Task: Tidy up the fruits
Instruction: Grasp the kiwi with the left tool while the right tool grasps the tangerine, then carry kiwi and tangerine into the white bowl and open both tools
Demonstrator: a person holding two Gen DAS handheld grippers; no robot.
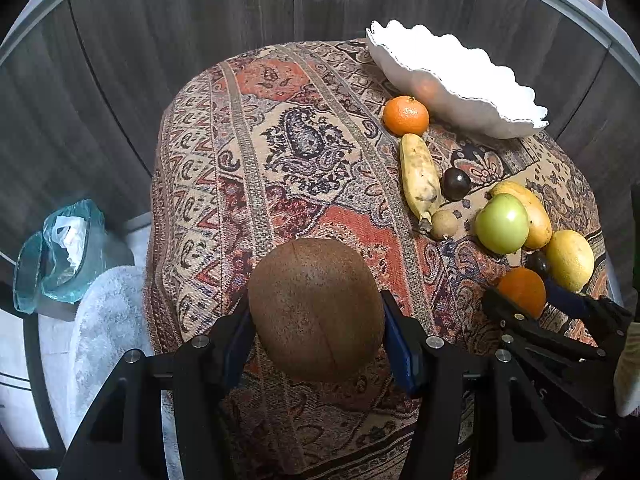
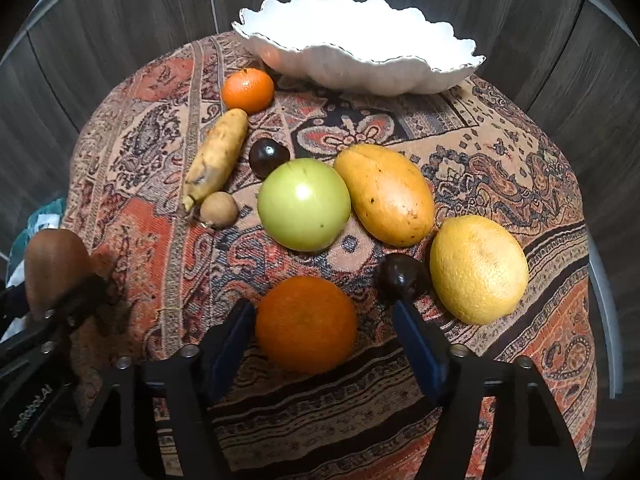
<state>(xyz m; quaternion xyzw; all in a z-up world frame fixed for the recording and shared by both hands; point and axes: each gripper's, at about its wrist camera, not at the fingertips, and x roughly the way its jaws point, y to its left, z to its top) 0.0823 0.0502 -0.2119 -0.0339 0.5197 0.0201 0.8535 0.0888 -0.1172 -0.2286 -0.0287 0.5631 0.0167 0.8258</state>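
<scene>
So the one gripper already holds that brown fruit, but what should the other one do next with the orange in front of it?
Probably close a little more. The right gripper straddles the orange, but a gap shows between fruit and pad on each side, so it isn't gripped yet. Once pinched, it can be lifted toward the white bowl. The left gripper is clamped on the brown fruit.

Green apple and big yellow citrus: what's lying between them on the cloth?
The mango lies between the green apple and the yellow citrus, touching the apple; a dark plum sits nearer, beside the citrus. The right wrist view shows it best.
</scene>
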